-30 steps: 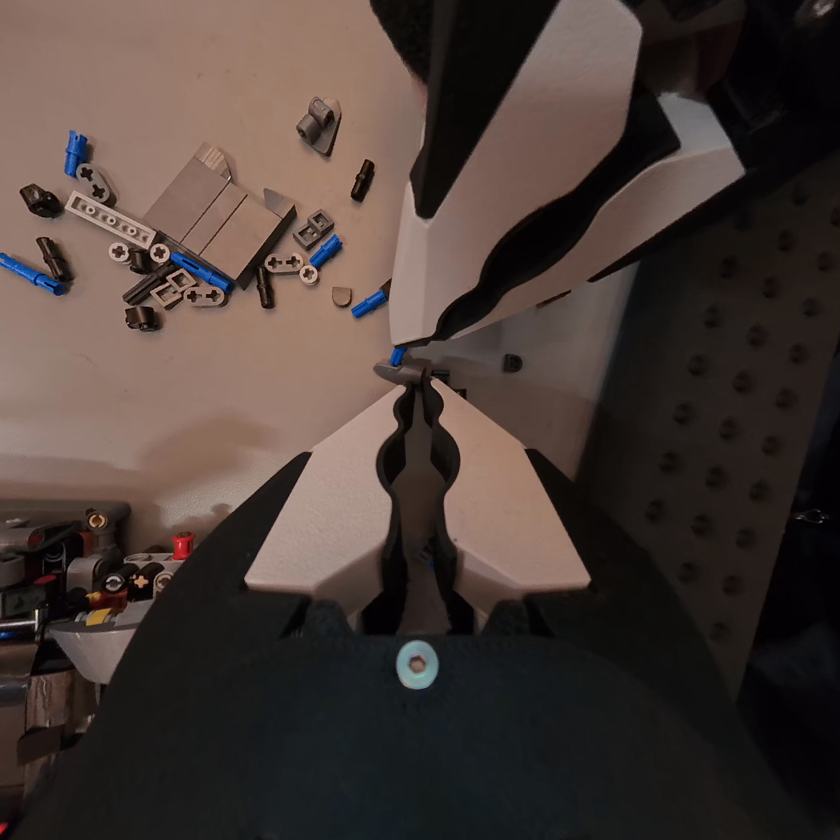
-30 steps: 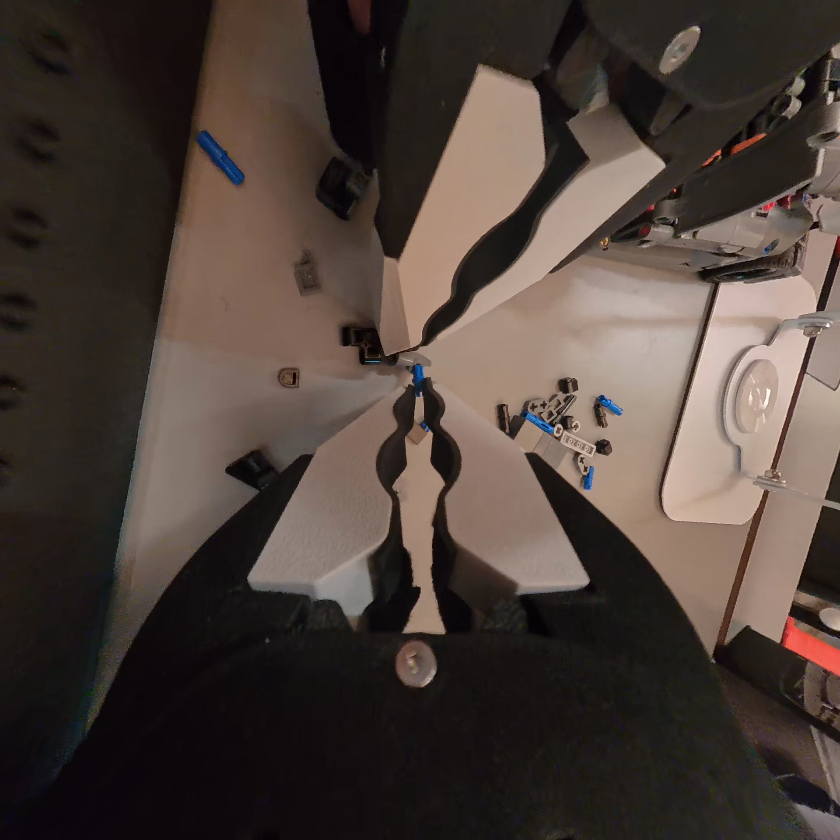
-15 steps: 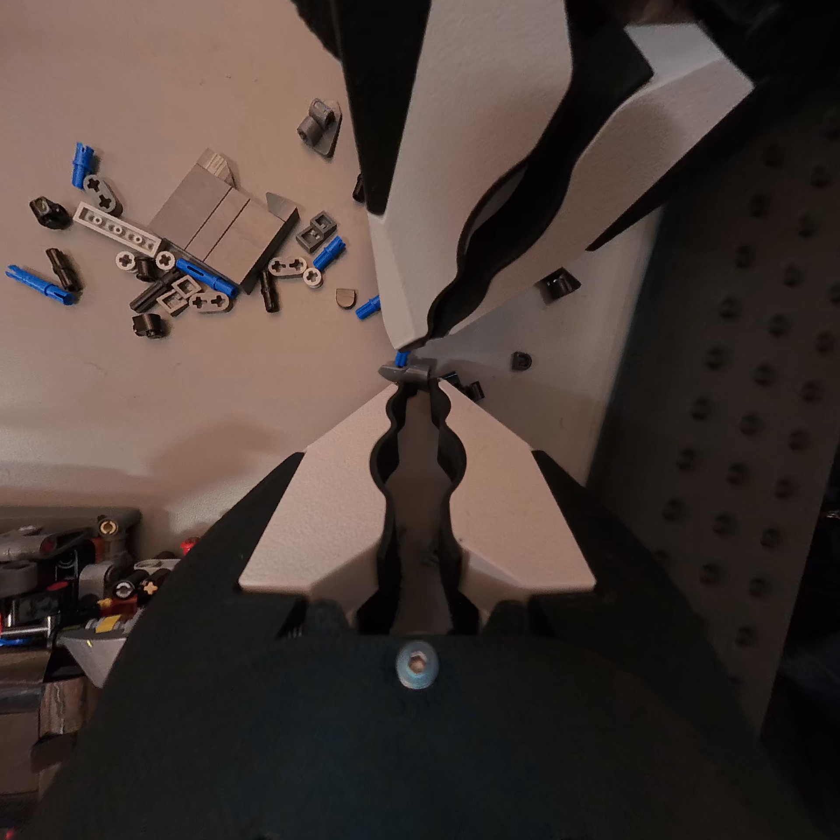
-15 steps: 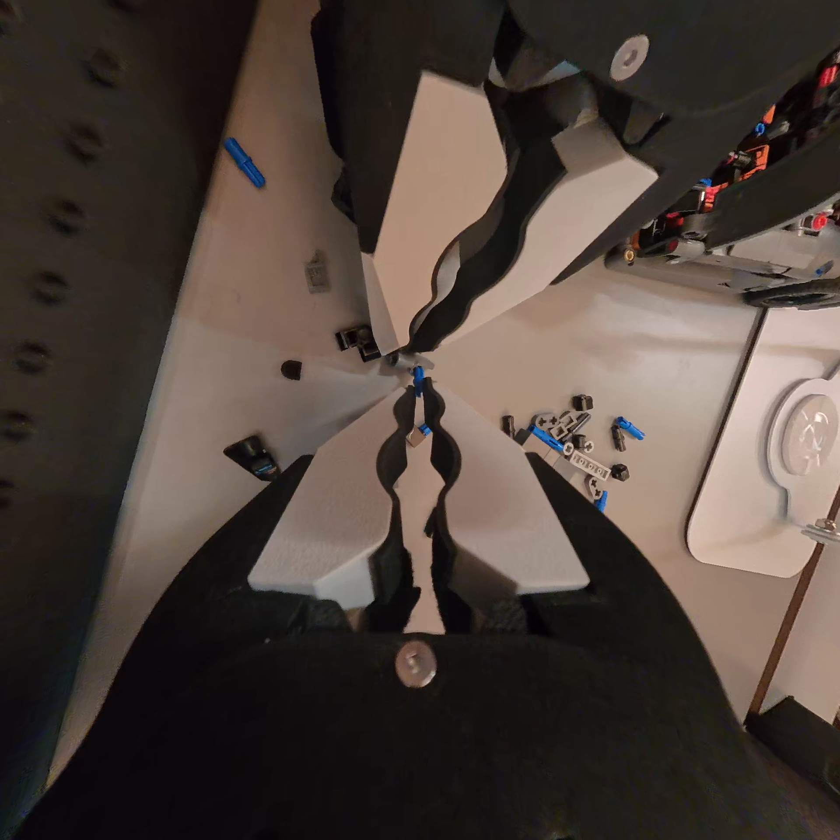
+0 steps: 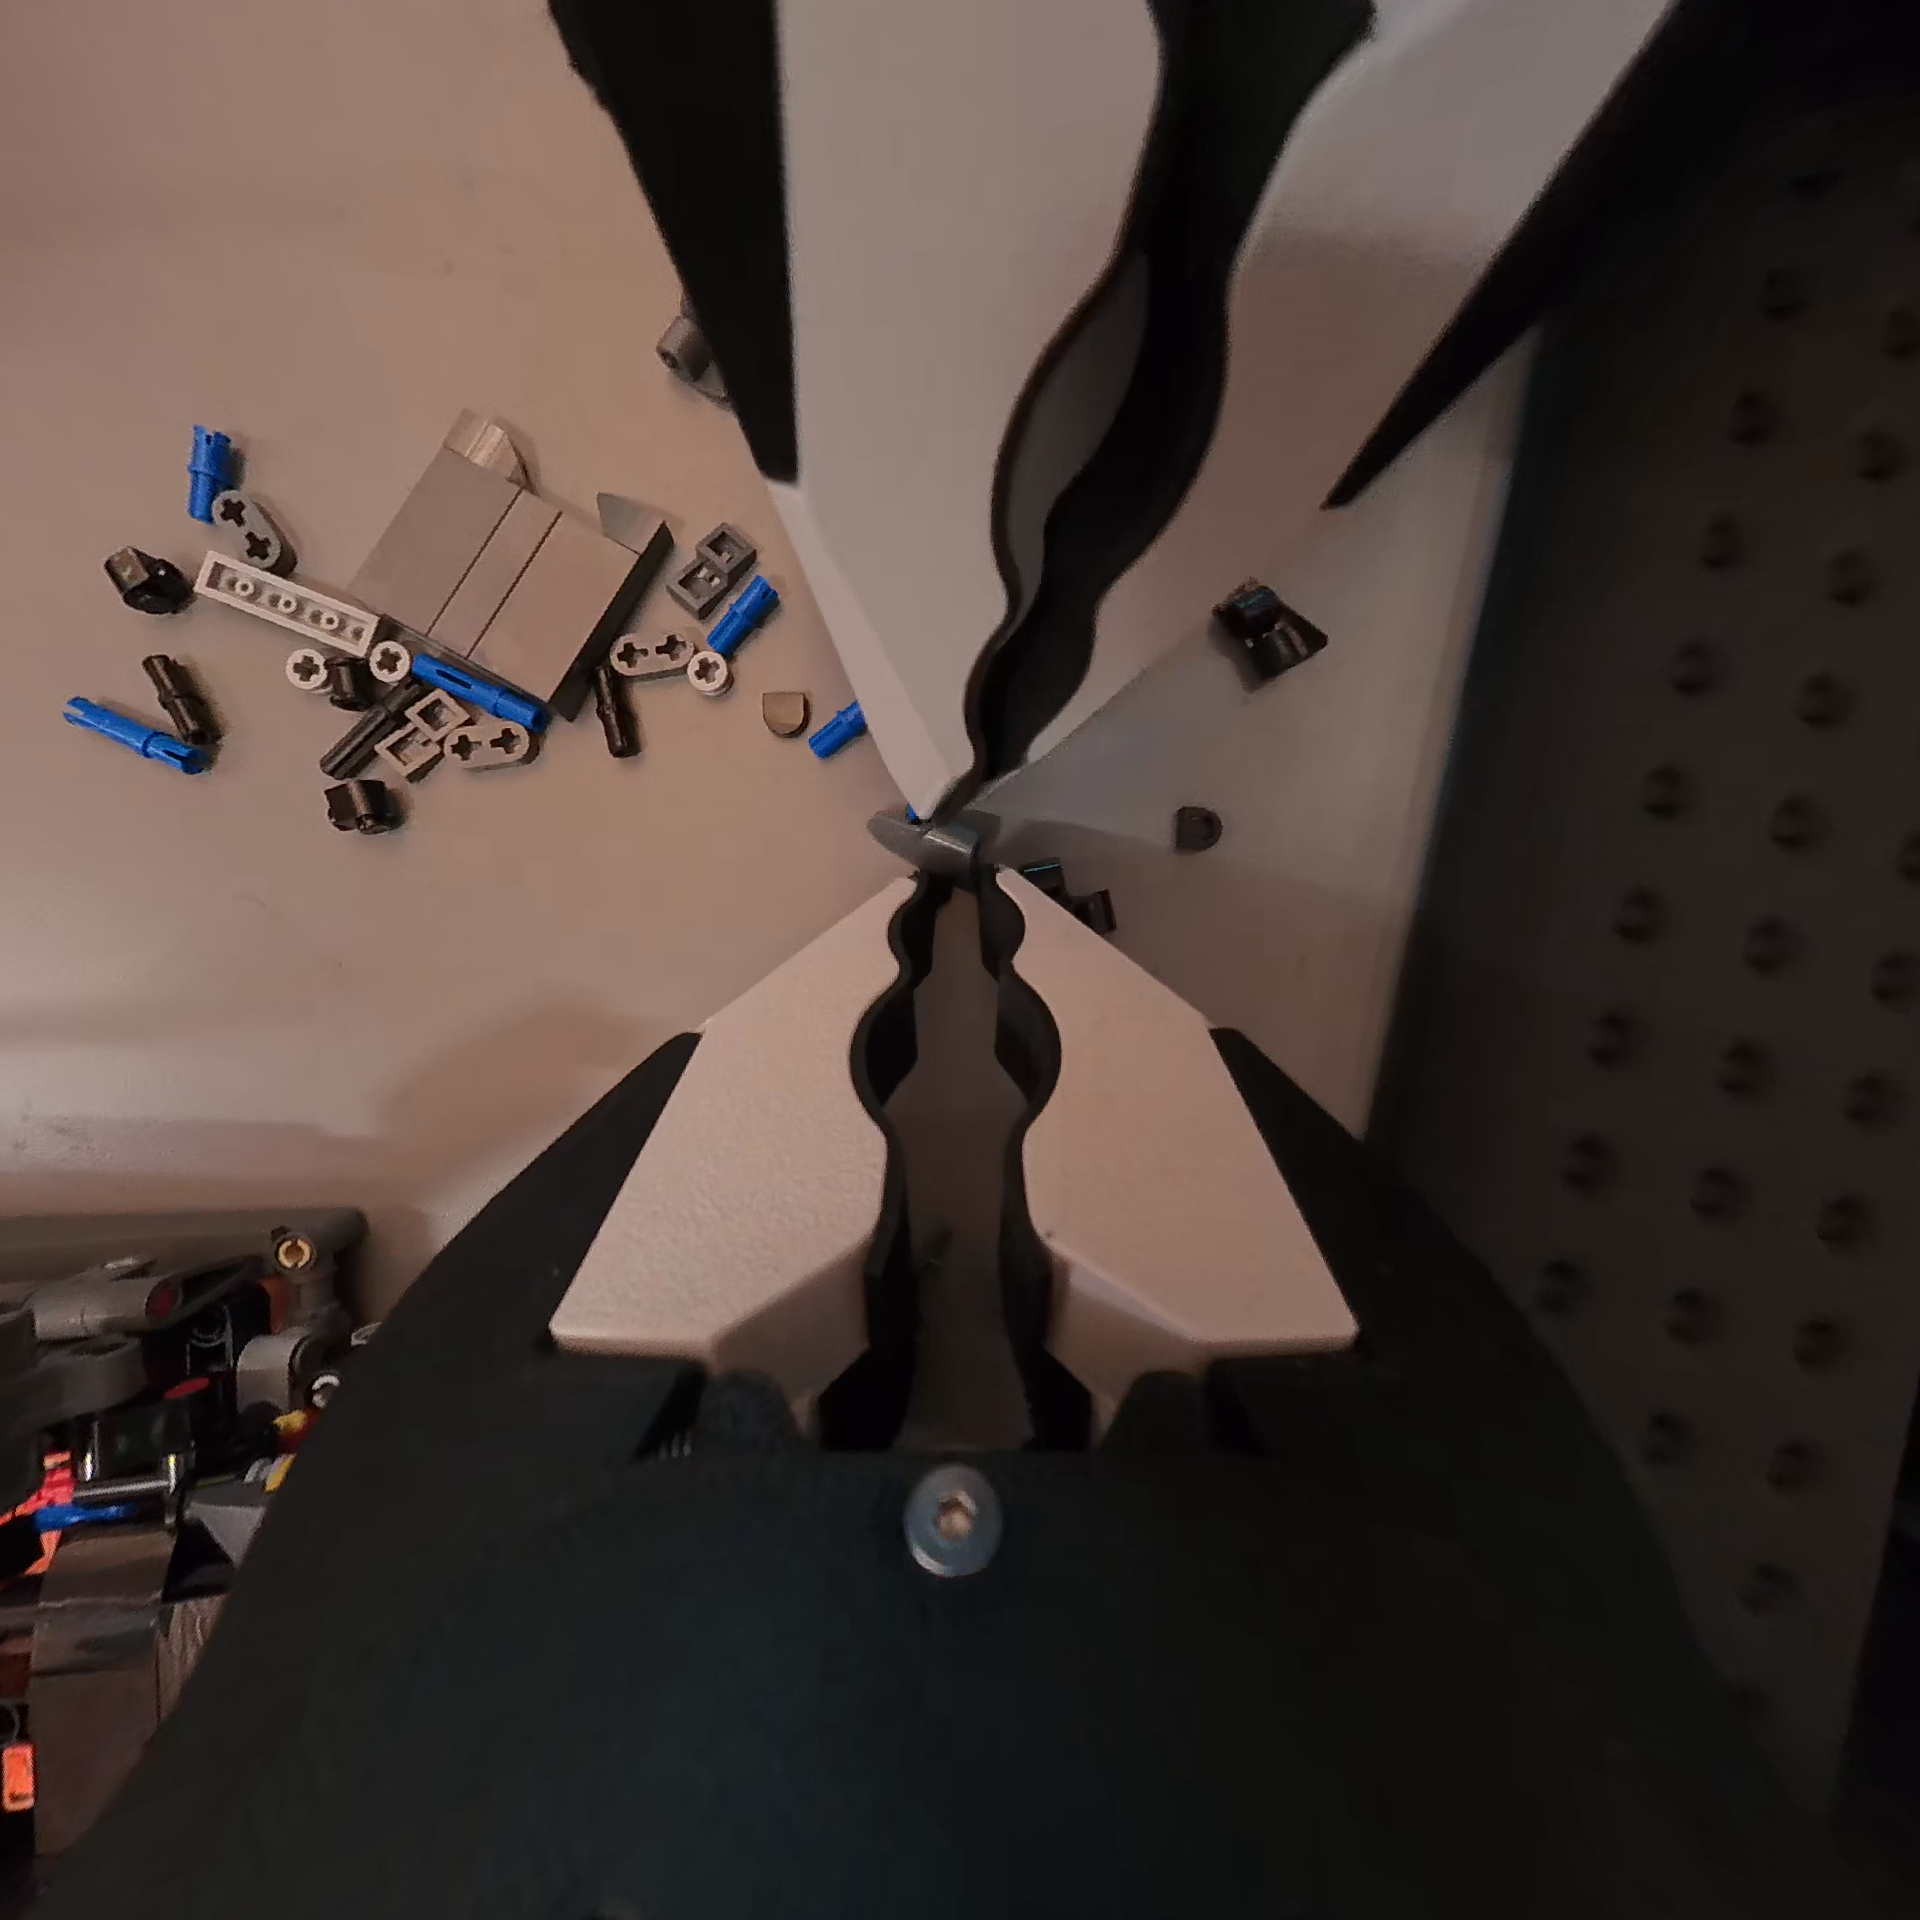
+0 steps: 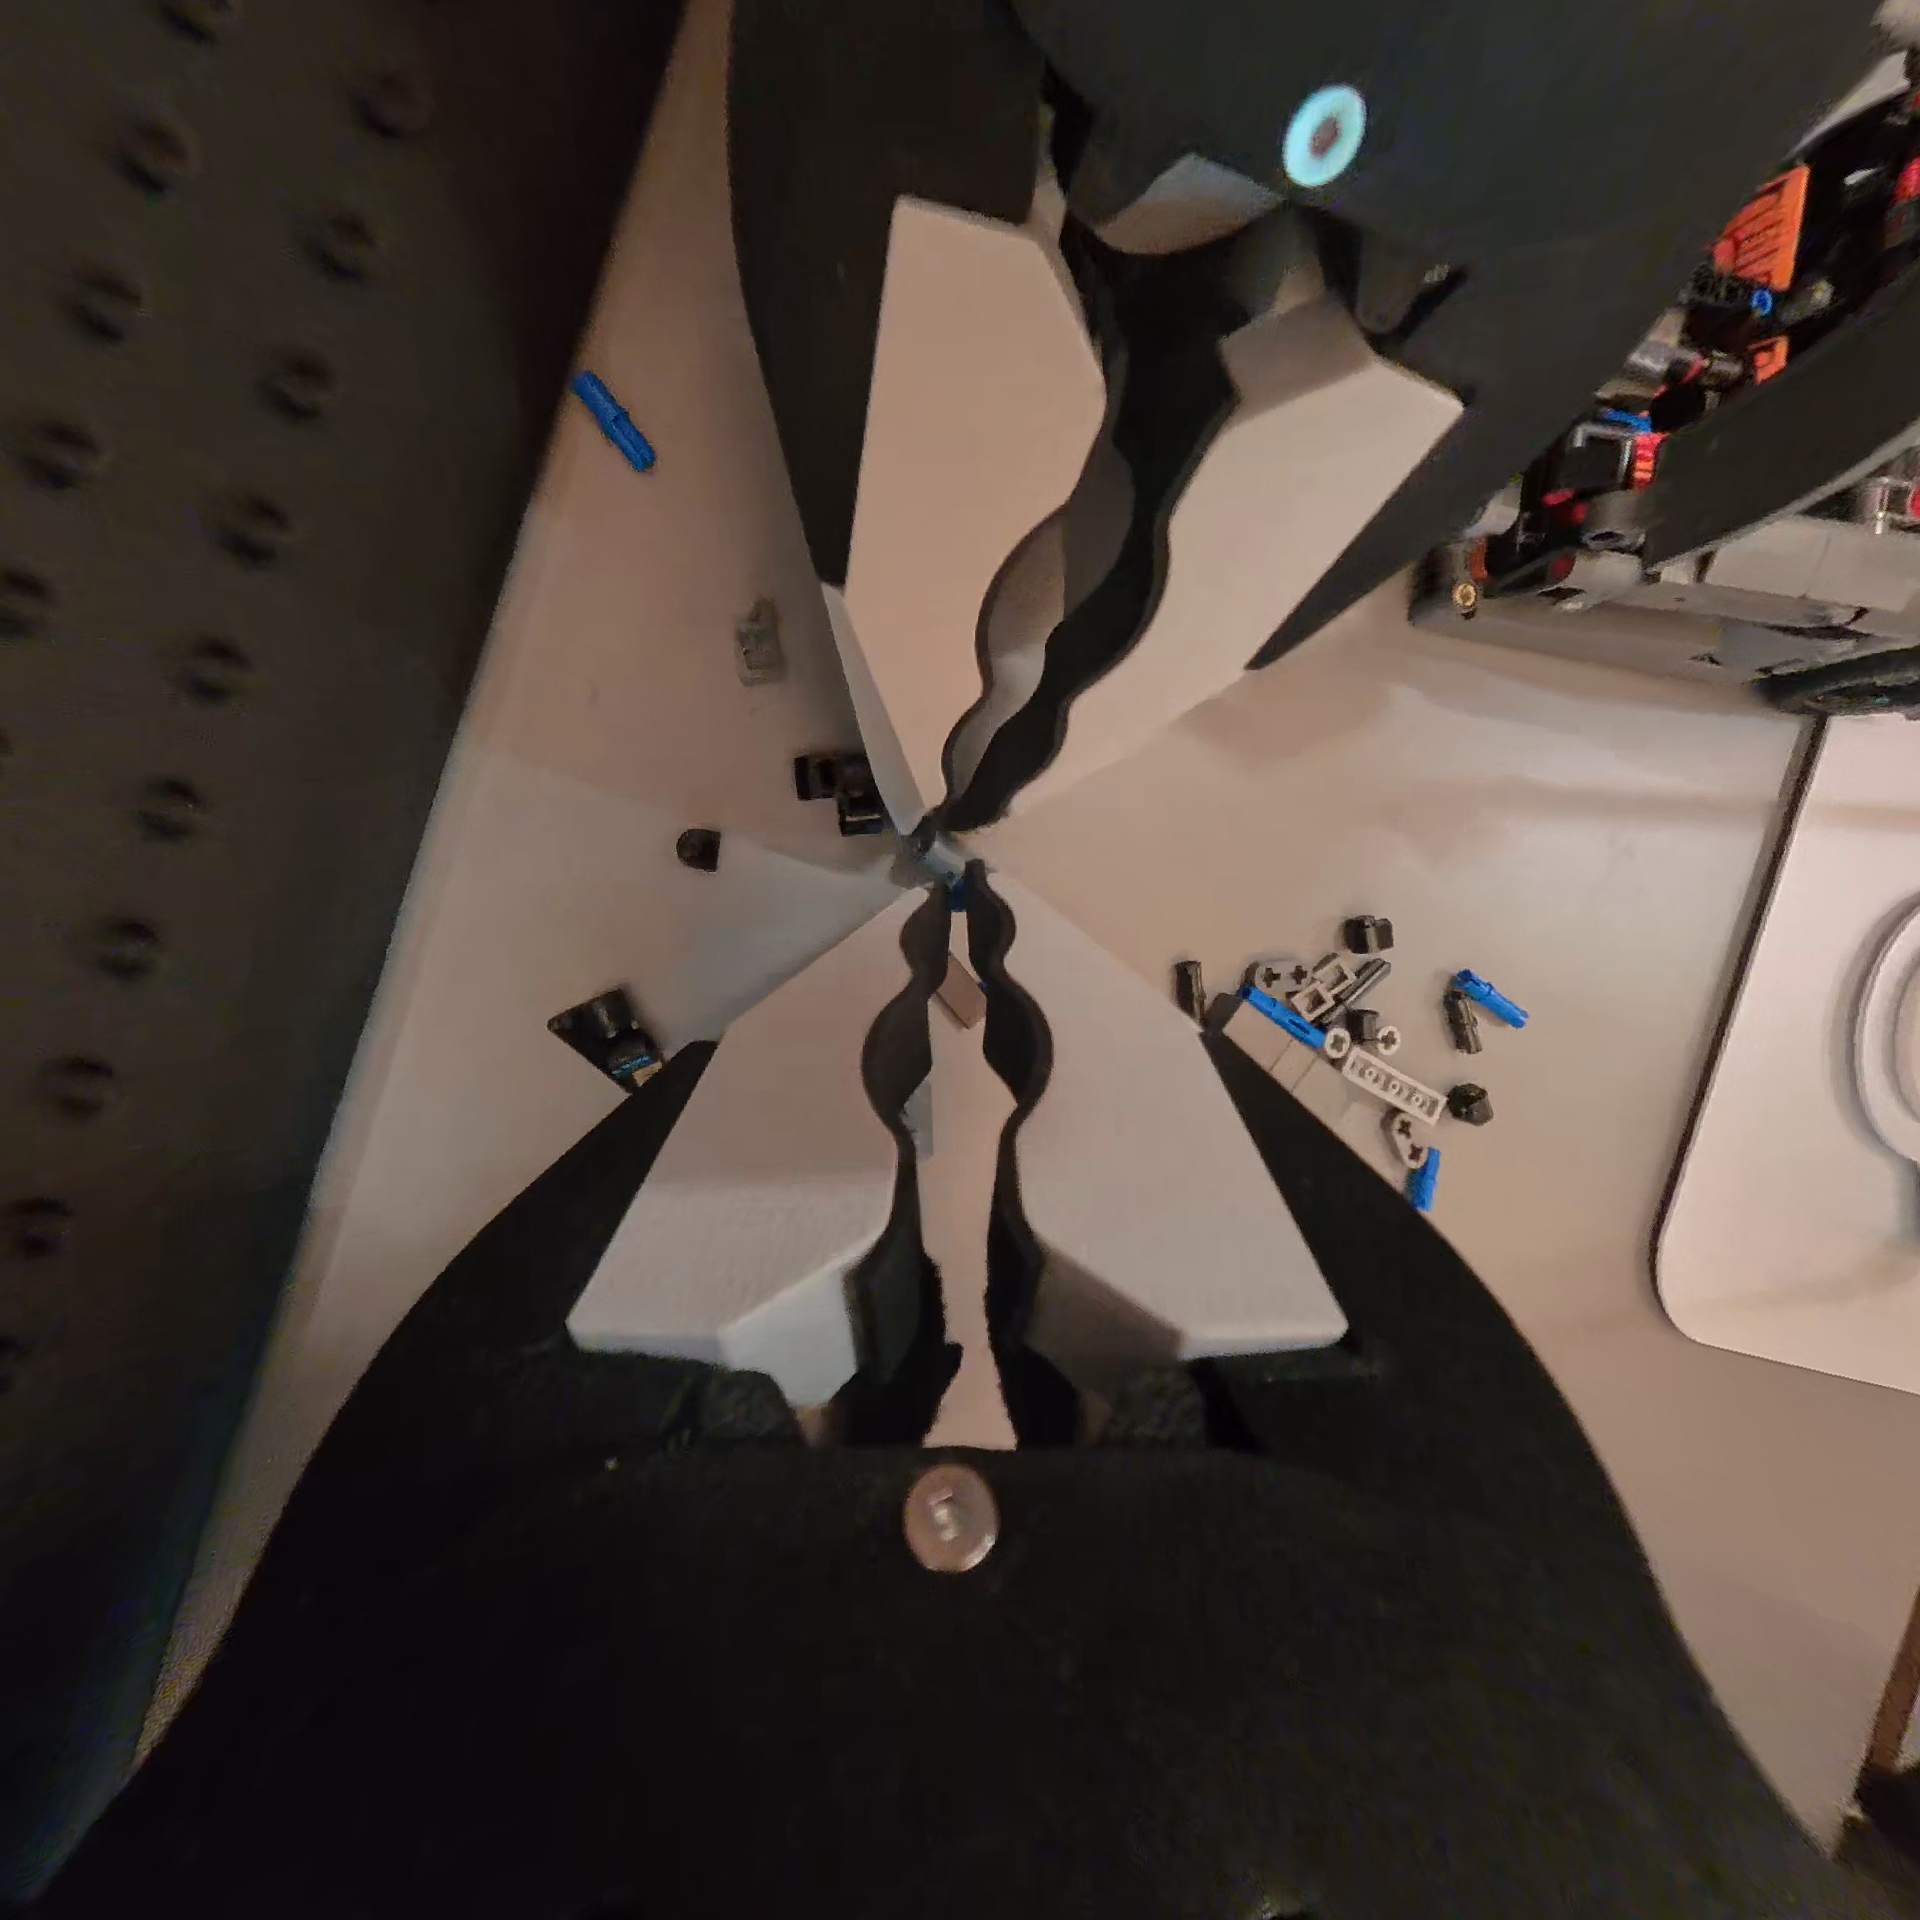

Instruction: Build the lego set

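I have the left gripper (image 5: 951, 883) clamped on a grey curved piece (image 5: 928, 840); my right gripper (image 6: 961, 896), tip-to-tip at 12 o'clock, pinches a blue pin (image 6: 958, 886).

Both tongs (image 5: 951, 878) (image 6: 961, 894) clamped (tip to tip), facing.

**Grey piece and blue pin meet tip to tip**

I see a small grey curved piece (image 5: 928, 840) pinched at my left tips, a blue pin (image 6: 958, 888) at my right, the two touching. Loose pieces (image 5: 416, 644) lie scattered on the pale surface: grey plates, blue pins, black connectors. The part-built model (image 6: 1704, 499) sits beyond.
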Tool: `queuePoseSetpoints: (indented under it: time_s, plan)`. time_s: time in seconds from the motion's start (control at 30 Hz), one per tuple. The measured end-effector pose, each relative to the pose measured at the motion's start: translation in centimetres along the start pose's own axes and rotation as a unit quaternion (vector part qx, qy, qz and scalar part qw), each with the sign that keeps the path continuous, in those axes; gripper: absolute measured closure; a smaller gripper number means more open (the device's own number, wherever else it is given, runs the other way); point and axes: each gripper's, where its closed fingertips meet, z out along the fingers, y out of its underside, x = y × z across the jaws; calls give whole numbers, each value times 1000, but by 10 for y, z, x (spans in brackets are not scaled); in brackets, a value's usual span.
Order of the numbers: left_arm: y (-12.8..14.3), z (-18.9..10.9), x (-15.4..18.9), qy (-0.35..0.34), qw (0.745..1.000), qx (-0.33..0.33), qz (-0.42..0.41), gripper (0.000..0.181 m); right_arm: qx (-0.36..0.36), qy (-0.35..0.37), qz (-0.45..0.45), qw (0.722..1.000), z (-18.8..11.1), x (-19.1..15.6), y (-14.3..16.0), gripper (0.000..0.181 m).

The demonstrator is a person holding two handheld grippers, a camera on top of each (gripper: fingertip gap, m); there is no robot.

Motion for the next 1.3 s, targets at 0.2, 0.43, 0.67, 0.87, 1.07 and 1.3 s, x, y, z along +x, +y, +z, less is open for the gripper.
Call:
queuePoseSetpoints:
  time_s: [0.2, 0.43, 0.67, 0.87, 1.07, 1.3]
  plan:
    - [1, 0, 1, 4, 1000, 1, 2, 178, 63, -23, 43, 997, -6, 0, -4, 181]
    - [1, 0, 0, 1, 1000, 2, 3, 178, 97, -45, 68, 992, -4, -2, -2, 181]
    - [1, 0, -1, 6, 1000, 6, -2, 181, 101, -46, 75, 991, -3, 0, 2, 181]
    - [0, 0, -1, 13, 1000, 11, -8, 181, 103, -42, 71, 991, -2, 1, 3, 181]
    - [0, 0, 0, 19, 1000, 15, -10, 181, 107, -41, 69, 991, -2, 1, 3, 181]
    - [-1, 1, 1, 23, 999, 19, -16, 181, 121, -50, 85, 988, -1, 2, 4, 181]
